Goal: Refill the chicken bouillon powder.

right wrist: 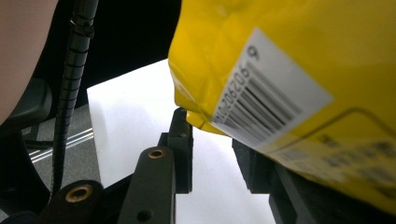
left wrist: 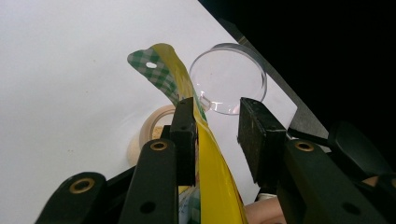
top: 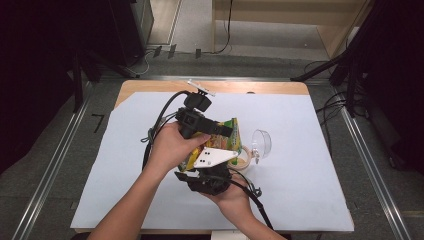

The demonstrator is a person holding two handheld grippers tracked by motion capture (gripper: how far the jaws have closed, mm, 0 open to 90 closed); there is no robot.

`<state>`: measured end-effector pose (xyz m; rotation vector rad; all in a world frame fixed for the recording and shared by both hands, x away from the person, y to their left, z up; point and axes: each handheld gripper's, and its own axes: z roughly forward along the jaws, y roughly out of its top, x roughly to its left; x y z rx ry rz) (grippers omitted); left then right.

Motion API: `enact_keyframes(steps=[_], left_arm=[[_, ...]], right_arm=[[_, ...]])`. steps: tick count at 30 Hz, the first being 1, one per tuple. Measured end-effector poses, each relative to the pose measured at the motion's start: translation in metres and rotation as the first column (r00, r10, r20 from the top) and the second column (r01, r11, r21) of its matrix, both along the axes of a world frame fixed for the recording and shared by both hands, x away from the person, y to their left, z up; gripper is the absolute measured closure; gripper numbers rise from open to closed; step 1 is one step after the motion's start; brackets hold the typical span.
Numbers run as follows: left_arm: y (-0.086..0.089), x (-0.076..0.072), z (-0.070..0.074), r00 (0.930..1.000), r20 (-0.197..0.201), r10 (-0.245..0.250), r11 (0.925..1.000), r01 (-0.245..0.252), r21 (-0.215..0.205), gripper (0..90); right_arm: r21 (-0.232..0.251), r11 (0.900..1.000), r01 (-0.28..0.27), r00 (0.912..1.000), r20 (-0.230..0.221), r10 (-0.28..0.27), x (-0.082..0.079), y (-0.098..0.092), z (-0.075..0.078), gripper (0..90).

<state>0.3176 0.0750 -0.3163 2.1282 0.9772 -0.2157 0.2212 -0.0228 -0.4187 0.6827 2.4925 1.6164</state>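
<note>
One white sheet (top: pixel 300 165) is covering one table (top: pixel 150 86). Above it, two grippers are meeting at one yellow bag (top: pixel 231 136). The left gripper (left wrist: pixel 215 126) is standing with jaws apart; the bag's edge is lying against one pad, the other pad clear. The right gripper (right wrist: pixel 212 154) is sitting under the bag's barcode corner; whether it is clamping cannot be told. One clear lid (top: pixel 262 143) and one tape roll (top: pixel 242 159) are lying just beside the bag.
</note>
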Motion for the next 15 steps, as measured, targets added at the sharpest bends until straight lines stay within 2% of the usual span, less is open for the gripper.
enact_keyframes(steps=[15], left_arm=[[-0.0005, -0.0006, 0.0, 1.0, -0.002, -0.004, 1.0, 0.004, -0.003, 68.6]], right_arm=[[-0.002, 1.0, -0.002, 1.0, -0.001, 0.002, -0.0007, -0.0005, -0.0002, 70.5]])
